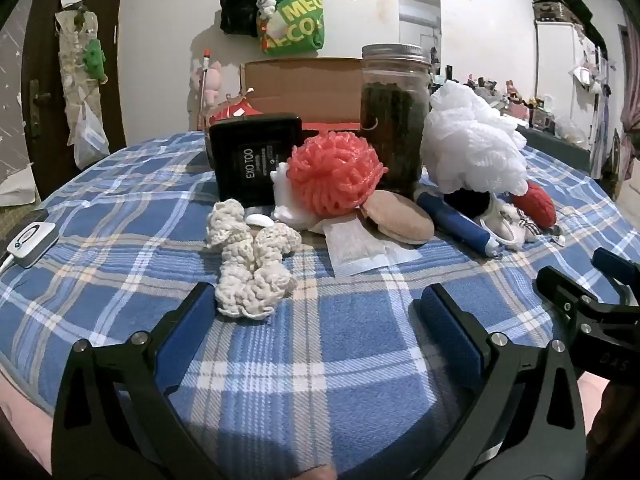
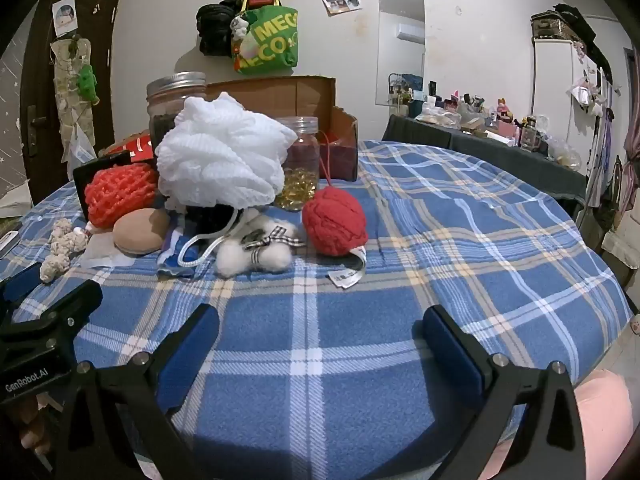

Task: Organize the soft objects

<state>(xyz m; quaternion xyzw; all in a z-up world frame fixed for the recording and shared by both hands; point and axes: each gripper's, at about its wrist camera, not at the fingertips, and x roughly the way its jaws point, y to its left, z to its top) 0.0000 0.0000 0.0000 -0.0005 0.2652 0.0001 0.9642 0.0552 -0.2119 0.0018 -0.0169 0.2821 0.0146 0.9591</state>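
Soft items lie heaped on a blue plaid blanket [image 1: 320, 340]. A cream crocheted piece [image 1: 248, 260] sits just beyond my left gripper [image 1: 316, 308], which is open and empty. Behind it are a coral mesh pouf [image 1: 336, 172], a tan round pad [image 1: 398, 216], a white bath pouf [image 1: 472, 144] and a red knitted ball [image 1: 536, 204]. My right gripper [image 2: 320, 328] is open over bare blanket, short of the red knitted ball [image 2: 336, 220], a white fluffy toy with a checked bow [image 2: 256, 252] and the white bath pouf [image 2: 224, 156].
A black box [image 1: 256, 160], a dark-filled glass jar [image 1: 394, 120], a blue tube [image 1: 456, 220] and a white sachet [image 1: 360, 248] mix with the heap. A small jar of amber beads [image 2: 300, 164] stands before an open cardboard box [image 2: 304, 120]. A white device [image 1: 32, 240] lies far left.
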